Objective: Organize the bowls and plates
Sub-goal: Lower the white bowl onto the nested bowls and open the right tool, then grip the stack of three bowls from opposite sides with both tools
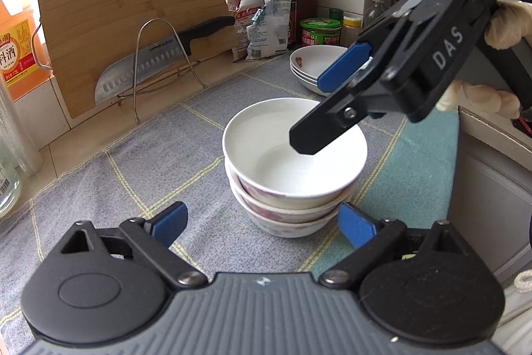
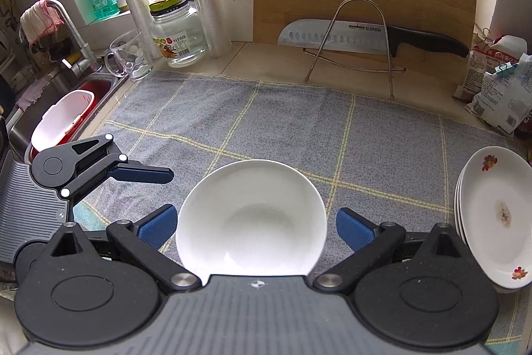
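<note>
The stack of bowls (image 1: 292,168) sits mid-cloth (image 1: 133,162) on the worktop, three high, with the stack of plates (image 1: 311,65) beyond it at the far right. The left tool (image 1: 262,223) is spread wide and holds nothing, its blue pads flanking the bowls' near side without touching. The right tool (image 2: 256,227) also stands wide open and empty, poised above the top bowl (image 2: 251,218), one finger (image 1: 324,130) hanging over its hollow.
</note>
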Available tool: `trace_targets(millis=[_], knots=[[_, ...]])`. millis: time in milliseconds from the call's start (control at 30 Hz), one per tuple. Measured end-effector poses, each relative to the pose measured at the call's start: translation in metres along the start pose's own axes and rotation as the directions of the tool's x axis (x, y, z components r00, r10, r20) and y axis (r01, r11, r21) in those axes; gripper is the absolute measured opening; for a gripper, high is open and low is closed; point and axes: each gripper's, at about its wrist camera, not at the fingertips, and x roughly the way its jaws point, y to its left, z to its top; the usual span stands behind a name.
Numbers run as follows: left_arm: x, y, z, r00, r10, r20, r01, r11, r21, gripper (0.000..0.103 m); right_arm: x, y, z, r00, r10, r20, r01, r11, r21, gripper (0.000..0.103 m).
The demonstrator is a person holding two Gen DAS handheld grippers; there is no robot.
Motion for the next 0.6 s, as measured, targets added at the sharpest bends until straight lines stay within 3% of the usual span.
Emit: trace_targets(millis=[333,600], knots=[[0.019,0.003,-0.016,0.996,-0.052,-0.071,0.056,0.996,0.063,0.097,-0.02,0.02,-0.028,0.997,-0.053,0.057,0.053,0.999,0.002,0.103],[0.039,-0.002,-0.018,0.991,-0.085,-0.099,0.097,0.988,0.117,0.097,-0.014,0.022,-0.064,0.986,-0.167,-0.003,0.167,0.983,0.077,0.103]])
